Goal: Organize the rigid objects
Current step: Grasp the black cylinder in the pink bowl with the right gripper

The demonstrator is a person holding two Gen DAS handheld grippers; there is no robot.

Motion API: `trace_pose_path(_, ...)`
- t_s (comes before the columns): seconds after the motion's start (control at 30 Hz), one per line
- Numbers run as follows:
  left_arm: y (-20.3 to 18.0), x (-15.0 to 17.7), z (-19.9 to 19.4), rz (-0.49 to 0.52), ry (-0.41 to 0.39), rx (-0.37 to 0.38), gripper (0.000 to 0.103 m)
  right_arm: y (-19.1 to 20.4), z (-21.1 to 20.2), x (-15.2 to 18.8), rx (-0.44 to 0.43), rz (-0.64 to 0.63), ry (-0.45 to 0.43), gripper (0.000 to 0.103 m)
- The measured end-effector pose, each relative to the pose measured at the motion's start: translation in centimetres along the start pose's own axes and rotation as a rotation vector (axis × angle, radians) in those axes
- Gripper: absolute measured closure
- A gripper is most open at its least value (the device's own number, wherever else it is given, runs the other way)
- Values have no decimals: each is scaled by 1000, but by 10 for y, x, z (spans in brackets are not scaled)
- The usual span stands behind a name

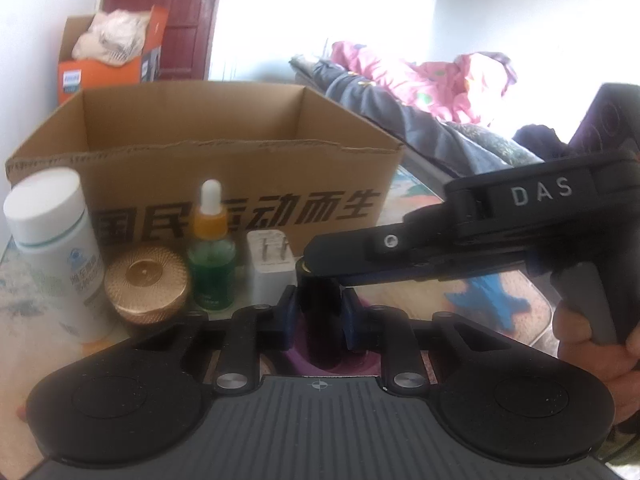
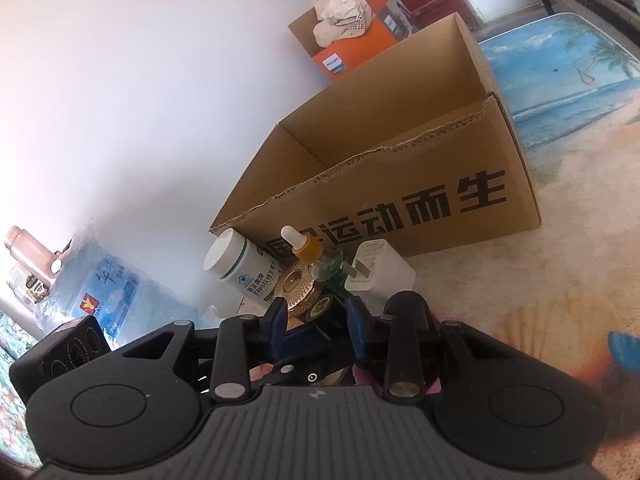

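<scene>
Jaws on my left gripper are drawn in almost fully, their blue pads pressed on either side of the dark container, a narrow upright cylinder standing over something purple right in front of me. My right gripper comes in from the side, with the person's hand on its grip. Its tips sit at the container's top, which lies between its narrowed jaws, but I cannot tell whether those pads actually bite. I judge the container stiff and light, with smooth sides that could slip. It is also tall enough to tip if taken high, so mid-body, where the left pads are, is the better hold. Just beyond it stands a close row: a white plug adapter, a green dropper bottle that looks like fragile glass, a ribbed gold jar and a white pill bottle. Behind the row, the open cardboard box is the likely destination, and its torn front rim is what a carried item must clear. Farther back sits an orange box.
</scene>
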State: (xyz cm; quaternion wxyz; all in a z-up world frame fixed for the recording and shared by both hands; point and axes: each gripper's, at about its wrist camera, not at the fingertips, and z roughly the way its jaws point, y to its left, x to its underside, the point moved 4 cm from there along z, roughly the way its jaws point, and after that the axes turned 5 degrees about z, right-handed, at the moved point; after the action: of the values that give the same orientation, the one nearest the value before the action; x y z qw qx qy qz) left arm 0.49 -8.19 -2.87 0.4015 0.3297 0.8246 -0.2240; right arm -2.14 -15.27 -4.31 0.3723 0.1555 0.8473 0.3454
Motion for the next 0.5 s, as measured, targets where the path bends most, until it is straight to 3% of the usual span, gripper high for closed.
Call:
trace_pose_path(0.13, -13, 2, -1, 74, -6, -24, 82, 1, -7, 6, 21, -29, -16, 68)
trace_pose_path(0.5, -27, 3, 12, 157, 13, -60, 82, -5, -5, 15, 61, -58, -33, 72)
